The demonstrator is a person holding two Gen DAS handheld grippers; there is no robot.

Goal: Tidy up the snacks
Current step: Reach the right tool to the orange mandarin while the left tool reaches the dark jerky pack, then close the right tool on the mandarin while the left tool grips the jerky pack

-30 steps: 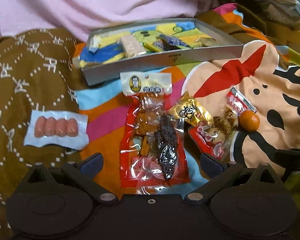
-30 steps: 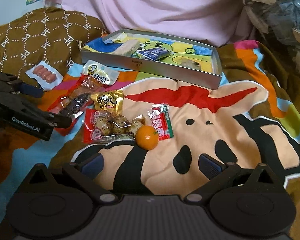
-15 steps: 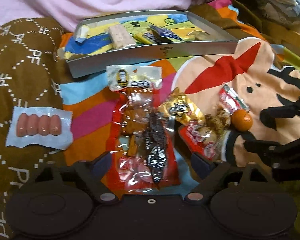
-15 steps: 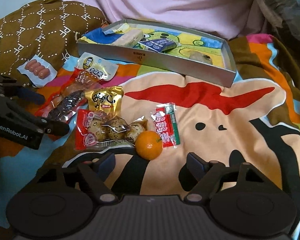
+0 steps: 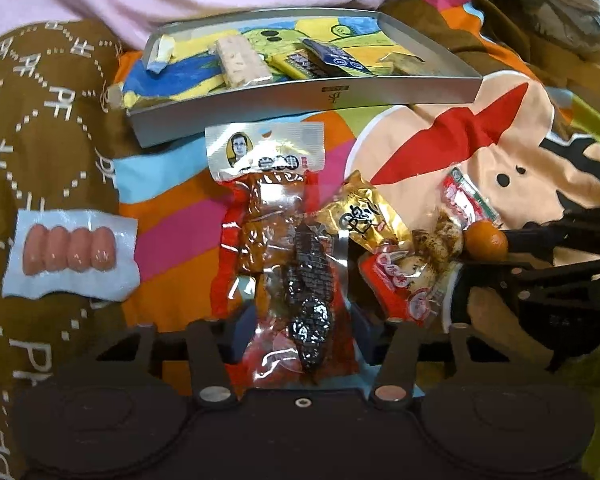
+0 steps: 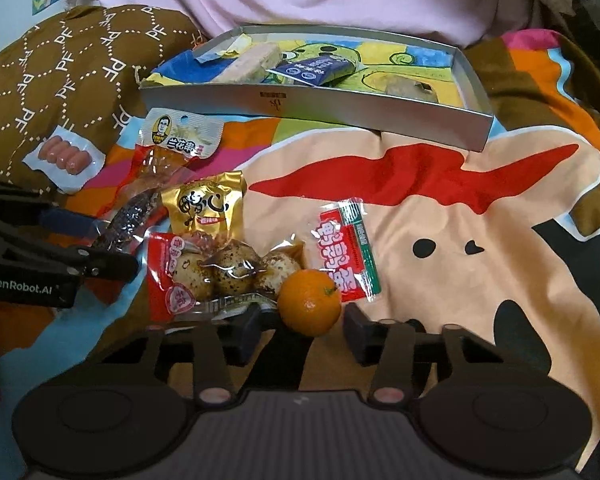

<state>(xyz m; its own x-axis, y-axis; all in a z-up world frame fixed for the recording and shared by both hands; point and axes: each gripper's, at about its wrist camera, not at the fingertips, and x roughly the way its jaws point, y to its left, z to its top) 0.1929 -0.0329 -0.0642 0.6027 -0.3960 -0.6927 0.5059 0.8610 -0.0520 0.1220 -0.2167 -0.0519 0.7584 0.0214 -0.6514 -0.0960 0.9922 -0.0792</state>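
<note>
A long red and clear snack pack (image 5: 292, 264) lies on the bedspread. Its lower end sits between the fingers of my left gripper (image 5: 304, 332), whose jaws are closing, and the pads meet the pack's two edges. A small mandarin (image 6: 310, 308) sits between the pads of my right gripper (image 6: 306, 330), which is shut on it. In the left wrist view the mandarin (image 5: 485, 240) shows at that gripper's tips. Beyond lies a grey tray (image 5: 328, 94) holding several wrapped snacks.
A gold packet (image 6: 204, 208), a pack of speckled eggs (image 6: 220, 268) and a red-green sachet (image 6: 348, 256) lie close around the mandarin. A pack of small sausages (image 5: 70, 254) rests on a brown patterned cushion (image 5: 40, 120). A person in pink sits behind the tray.
Both grippers' jaws have come in from wide open. The right gripper has moved forward onto the mandarin. The left gripper's jaws now flank the red pack's lower end.
</note>
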